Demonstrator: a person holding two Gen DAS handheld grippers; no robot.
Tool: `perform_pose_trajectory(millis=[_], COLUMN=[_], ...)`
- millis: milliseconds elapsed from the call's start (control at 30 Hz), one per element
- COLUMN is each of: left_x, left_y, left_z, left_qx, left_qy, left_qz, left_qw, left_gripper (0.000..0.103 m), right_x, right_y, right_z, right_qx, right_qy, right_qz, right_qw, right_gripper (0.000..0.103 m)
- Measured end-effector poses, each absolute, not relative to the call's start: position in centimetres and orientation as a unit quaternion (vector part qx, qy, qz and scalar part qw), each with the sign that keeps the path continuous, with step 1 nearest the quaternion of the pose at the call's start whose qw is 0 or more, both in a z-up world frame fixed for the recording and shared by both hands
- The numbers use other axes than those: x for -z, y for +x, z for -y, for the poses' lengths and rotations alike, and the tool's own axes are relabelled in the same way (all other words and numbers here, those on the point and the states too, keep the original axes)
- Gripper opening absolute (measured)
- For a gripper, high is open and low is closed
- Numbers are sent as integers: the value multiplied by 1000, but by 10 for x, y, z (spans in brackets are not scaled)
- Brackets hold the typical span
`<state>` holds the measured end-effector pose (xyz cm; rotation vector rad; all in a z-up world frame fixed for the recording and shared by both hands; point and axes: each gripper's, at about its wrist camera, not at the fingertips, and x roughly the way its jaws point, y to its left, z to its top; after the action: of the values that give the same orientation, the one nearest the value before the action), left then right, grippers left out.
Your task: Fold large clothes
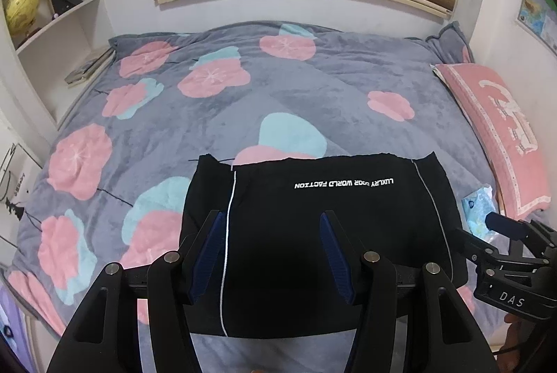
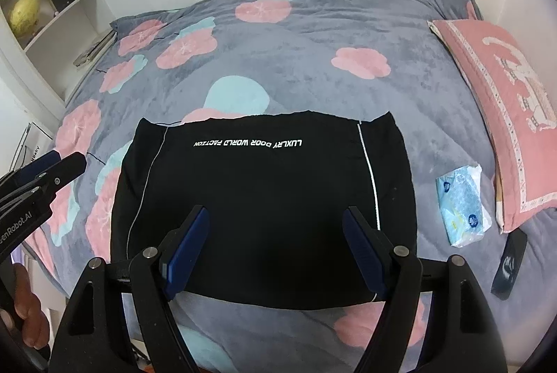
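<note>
Lying flat and folded into a rectangle, black garment sits at the bed's near edge, white lettering toward the far side. Left gripper hovers over it, released, nothing between the pads. Right gripper likewise released, empty. Tissue pack and pink pillow along right edge.

Bedspread open beyond garment; tissue pack, pillow crowd right
</note>
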<state>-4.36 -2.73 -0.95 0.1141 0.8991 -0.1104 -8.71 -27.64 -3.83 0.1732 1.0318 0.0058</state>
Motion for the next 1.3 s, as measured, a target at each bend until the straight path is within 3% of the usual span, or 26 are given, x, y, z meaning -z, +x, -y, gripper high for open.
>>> perform_pose_trajectory(millis=[1300], left_x=[21], left_y=[-26], left_z=[8], left_qx=[0], left_qy=[103], left_qz=[-442], left_qw=[891], left_gripper=[58], right_x=[54], right_y=[-69], right_z=[283], right_qx=[13], right_qy=[49], right_qz=[-509], right_qw=[859], right_gripper=[81])
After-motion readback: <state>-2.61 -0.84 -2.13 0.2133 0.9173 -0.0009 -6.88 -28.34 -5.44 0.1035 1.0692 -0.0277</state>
